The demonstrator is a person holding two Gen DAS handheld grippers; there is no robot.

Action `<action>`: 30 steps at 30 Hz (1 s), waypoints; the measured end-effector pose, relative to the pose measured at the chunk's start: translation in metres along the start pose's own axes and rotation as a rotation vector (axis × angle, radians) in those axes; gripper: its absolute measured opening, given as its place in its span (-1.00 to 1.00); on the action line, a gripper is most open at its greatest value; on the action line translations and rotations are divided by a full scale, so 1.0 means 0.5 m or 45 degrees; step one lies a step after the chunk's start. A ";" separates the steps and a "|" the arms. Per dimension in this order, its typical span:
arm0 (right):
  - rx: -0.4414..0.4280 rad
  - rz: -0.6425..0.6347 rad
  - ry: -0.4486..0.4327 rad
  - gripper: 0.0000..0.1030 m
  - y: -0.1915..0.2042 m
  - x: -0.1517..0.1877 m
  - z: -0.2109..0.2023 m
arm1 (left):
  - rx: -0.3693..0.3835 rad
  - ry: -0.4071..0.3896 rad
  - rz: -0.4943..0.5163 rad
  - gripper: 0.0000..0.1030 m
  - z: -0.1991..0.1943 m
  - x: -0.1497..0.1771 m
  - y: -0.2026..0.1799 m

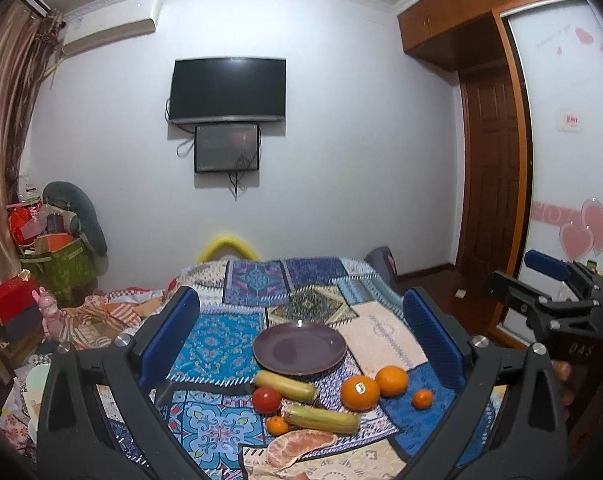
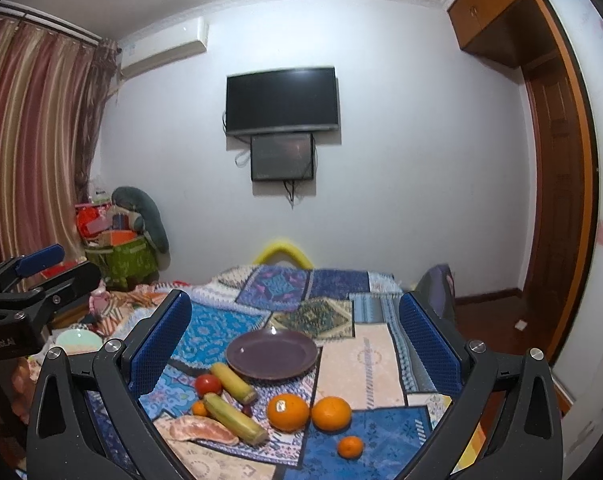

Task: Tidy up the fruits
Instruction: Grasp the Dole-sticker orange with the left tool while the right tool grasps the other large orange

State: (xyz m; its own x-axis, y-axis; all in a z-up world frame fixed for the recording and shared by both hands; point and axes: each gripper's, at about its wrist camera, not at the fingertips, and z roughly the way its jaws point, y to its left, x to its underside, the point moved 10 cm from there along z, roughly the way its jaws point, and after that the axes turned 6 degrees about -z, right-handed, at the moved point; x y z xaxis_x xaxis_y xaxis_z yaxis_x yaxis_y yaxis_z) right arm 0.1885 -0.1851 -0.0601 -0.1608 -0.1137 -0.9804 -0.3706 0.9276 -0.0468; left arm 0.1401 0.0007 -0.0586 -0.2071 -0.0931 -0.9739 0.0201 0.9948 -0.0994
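Fruits (image 2: 288,412) lie loose beside the plate (image 2: 271,354) — left gripper (image 1: 301,336) and right gripper (image 2: 295,336) spread, holding nothing.

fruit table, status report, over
Left gripper and right gripper open, holding nothing. Plate bare; oranges, bananas, tomato on patchwork cloth. Nothing in the way.

A dark television (image 1: 227,89) is mounted on the white wall, with a smaller screen (image 1: 226,148) hung directly beneath it. An air conditioner (image 2: 163,46) is fixed high near the striped curtain (image 2: 29,148). A patchwork cloth (image 2: 365,356) is spread below.
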 end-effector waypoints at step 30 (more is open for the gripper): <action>-0.110 -0.034 0.593 0.85 -0.098 0.305 0.260 | 0.101 0.731 -0.042 1.00 0.377 0.298 -0.012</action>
State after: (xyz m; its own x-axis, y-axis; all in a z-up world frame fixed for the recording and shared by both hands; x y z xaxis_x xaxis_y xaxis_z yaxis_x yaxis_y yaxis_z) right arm 0.3013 -0.2017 -0.2322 -0.5362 -0.3027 -0.7880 -0.4514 0.8916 -0.0353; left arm 0.2935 -0.0265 -0.2414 -0.7056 -0.0651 -0.7056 0.0734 0.9837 -0.1642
